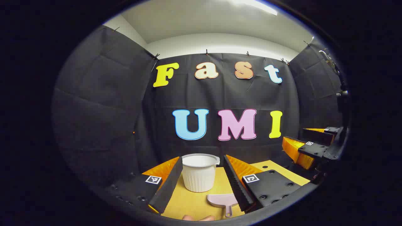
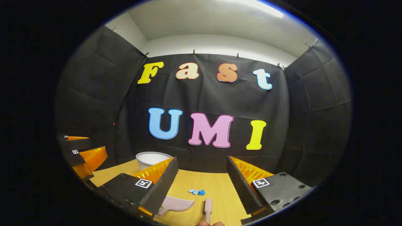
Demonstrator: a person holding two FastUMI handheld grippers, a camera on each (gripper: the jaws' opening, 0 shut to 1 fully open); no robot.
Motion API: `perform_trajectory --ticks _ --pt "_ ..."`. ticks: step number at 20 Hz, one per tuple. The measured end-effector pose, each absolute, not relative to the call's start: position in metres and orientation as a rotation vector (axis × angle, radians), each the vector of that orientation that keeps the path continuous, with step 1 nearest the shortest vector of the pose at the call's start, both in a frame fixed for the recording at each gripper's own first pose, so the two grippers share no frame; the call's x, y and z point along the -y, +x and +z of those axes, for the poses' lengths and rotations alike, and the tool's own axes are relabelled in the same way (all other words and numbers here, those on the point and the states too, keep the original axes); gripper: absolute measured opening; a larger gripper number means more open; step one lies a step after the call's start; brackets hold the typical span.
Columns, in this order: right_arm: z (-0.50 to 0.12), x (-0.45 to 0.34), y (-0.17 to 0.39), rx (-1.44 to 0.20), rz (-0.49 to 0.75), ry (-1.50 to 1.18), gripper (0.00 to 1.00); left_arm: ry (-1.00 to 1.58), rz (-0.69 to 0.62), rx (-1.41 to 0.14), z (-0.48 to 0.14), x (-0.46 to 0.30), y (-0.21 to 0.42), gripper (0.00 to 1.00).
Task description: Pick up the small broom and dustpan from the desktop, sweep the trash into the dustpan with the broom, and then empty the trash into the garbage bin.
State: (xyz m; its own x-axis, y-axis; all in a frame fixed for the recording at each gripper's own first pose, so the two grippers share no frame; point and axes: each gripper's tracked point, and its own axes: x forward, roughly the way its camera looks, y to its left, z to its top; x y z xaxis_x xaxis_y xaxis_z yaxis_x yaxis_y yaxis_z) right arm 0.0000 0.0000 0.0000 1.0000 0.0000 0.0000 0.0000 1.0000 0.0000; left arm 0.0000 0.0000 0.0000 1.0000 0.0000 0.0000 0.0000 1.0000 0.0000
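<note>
A pale pink dustpan lies on the wooden desktop, low in the left gripper view, just in front of a white ribbed garbage bin. My left gripper stands open above them with nothing between its fingers. In the right gripper view the dustpan lies at lower left, and the small pink broom lies flat beside it. A few blue trash scraps lie a little beyond them. My right gripper hangs open over the desk. The bin shows partly behind its left finger.
Black cloth walls close the booth at the back and both sides. The other gripper shows at the right edge of the left gripper view, and the other gripper at the left edge of the right gripper view. A fingertip shows at the bottom.
</note>
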Motion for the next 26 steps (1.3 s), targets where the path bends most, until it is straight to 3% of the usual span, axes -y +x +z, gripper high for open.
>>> perform_trajectory --ticks 11,18,26 --pt "-0.006 -0.02 0.004 0.006 0.038 -0.02 0.96 -0.038 0.03 -0.014 -0.009 -0.016 -0.001 0.76" --pt "-0.002 0.003 0.008 0.021 -0.01 0.008 0.96 -0.094 0.008 -0.032 -0.021 -0.01 0.009 0.77" --pt "-0.027 0.044 0.008 -0.043 -0.109 0.032 0.96 -0.105 -0.106 -0.052 -0.025 0.029 0.037 0.76"
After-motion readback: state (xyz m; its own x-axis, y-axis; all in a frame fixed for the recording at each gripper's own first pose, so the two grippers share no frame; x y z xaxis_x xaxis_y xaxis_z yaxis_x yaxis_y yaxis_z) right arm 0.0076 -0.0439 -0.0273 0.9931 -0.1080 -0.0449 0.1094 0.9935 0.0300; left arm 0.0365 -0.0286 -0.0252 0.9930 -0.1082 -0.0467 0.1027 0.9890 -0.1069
